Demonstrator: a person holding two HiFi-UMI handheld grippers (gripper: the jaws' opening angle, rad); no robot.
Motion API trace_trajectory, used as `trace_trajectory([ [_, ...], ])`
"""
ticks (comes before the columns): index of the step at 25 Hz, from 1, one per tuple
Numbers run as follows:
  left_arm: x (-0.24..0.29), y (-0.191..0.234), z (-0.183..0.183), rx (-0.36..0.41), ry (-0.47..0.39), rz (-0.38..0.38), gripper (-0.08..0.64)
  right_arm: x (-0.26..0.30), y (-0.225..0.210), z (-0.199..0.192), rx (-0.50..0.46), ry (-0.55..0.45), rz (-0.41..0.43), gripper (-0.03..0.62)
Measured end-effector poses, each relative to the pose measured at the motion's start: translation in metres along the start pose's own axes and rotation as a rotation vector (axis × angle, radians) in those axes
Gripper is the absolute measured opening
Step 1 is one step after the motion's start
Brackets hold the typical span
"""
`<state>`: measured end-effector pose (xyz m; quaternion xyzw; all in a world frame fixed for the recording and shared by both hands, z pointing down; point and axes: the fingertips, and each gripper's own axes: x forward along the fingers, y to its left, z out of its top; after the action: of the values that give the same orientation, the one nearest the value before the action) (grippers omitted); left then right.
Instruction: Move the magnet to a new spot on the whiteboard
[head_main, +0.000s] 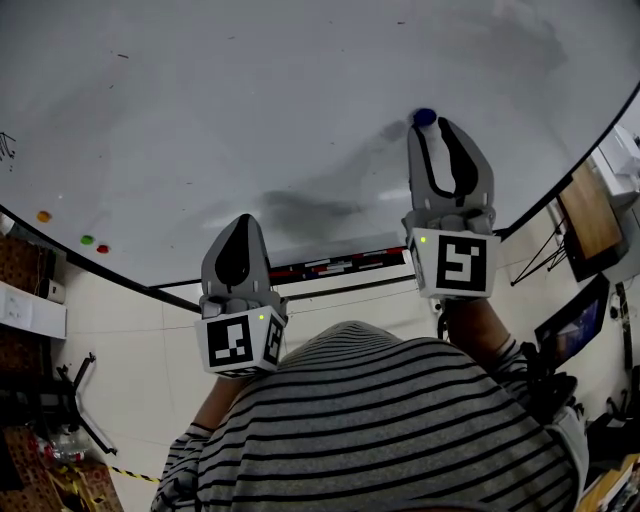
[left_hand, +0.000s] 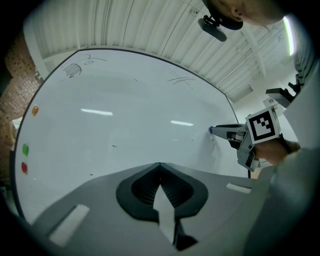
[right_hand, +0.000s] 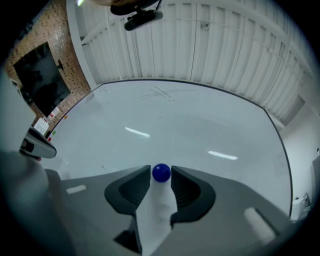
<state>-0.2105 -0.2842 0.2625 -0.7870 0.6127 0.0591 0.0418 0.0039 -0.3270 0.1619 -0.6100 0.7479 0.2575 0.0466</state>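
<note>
Head view: the blue magnet (head_main: 425, 117) sits on the whiteboard (head_main: 250, 120), in its lower right part, well clear of the orange magnet (head_main: 43, 216), green magnet (head_main: 87, 240) and red magnet (head_main: 103, 248) at the whiteboard's left edge; the right gripper (head_main: 432, 128) reaches up to it with its tips on either side; the left gripper (head_main: 243, 222) hangs lower, in front of the whiteboard's bottom edge.

Left gripper view: the left gripper's fingers (left_hand: 150, 182) meet at the tip with nothing between them; it points at the whiteboard's bare middle; off toward the whiteboard's right edge the right gripper (left_hand: 215, 130) shows side-on, its tips against the surface at the magnet.

Right gripper view: the fingers (right_hand: 137, 177) stand only as far apart as the blue magnet (right_hand: 161, 172), which fills the gap at their very tips, so they look pinched on it; it appears to lie against the whiteboard.

The hold is only at the tips on a small rounded thing, so it could squirt out as it is pulled off, or drop once free; dragging it might smear the whiteboard.

Only the right gripper view shows the fit of fingers to magnet; only the side-on left gripper view shows the tips meeting the whiteboard; only the head view shows both grippers together.
</note>
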Motion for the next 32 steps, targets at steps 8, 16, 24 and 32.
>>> trace_trajectory([
  [8,-0.039,-0.059,0.011,0.016,-0.007,-0.024,0.015,-0.085,-0.011,0.020,0.118,-0.001,0.072,0.073],
  [16,-0.109,-0.146,0.013,0.014,0.012,-0.016,0.015,-0.193,-0.058,0.015,0.167,0.076,0.082,0.002],
  [24,-0.170,-0.205,0.018,0.036,0.040,0.004,0.015,-0.266,-0.076,0.018,0.268,0.132,0.150,0.002],
  [32,-0.194,-0.215,0.028,0.053,0.043,-0.031,0.015,-0.303,-0.060,0.015,0.297,0.199,0.182,0.000],
])
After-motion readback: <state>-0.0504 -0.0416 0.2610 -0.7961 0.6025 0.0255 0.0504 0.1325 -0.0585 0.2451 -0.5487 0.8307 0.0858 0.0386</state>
